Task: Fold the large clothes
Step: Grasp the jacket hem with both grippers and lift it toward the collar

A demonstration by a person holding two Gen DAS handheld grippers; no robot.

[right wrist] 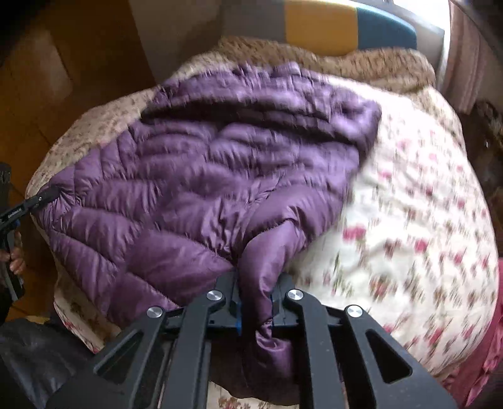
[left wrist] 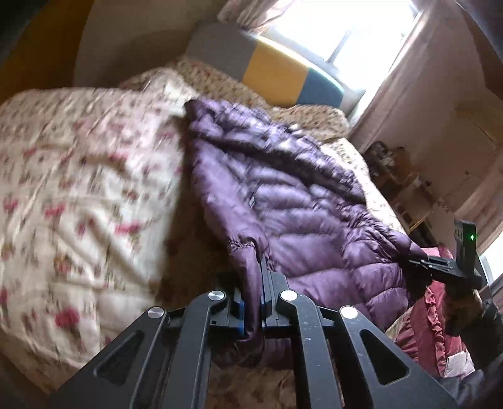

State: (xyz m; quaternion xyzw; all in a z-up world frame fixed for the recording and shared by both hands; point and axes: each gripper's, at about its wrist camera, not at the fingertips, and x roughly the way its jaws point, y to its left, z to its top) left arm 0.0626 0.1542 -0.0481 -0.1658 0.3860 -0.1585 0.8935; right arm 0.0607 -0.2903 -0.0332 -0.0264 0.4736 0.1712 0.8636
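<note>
On the bed [left wrist: 78, 176], purple jacket [left wrist: 298, 201] hem clamped by both hand-held grippers [left wrist: 253, 302] [right wrist: 254, 302]

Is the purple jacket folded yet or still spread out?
Spread out. The jacket lies open across the bed, with each gripper, left and right, shut on an edge of it.

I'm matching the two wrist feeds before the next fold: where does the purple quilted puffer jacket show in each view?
Left wrist view: the purple quilted puffer jacket runs from centre to lower right, its edge clamped in the left hand-held gripper.
Right wrist view: it fills the centre-left, a fold clamped in the right hand-held gripper.
Shared landmark: the grey, yellow and teal padded headboard.
</note>
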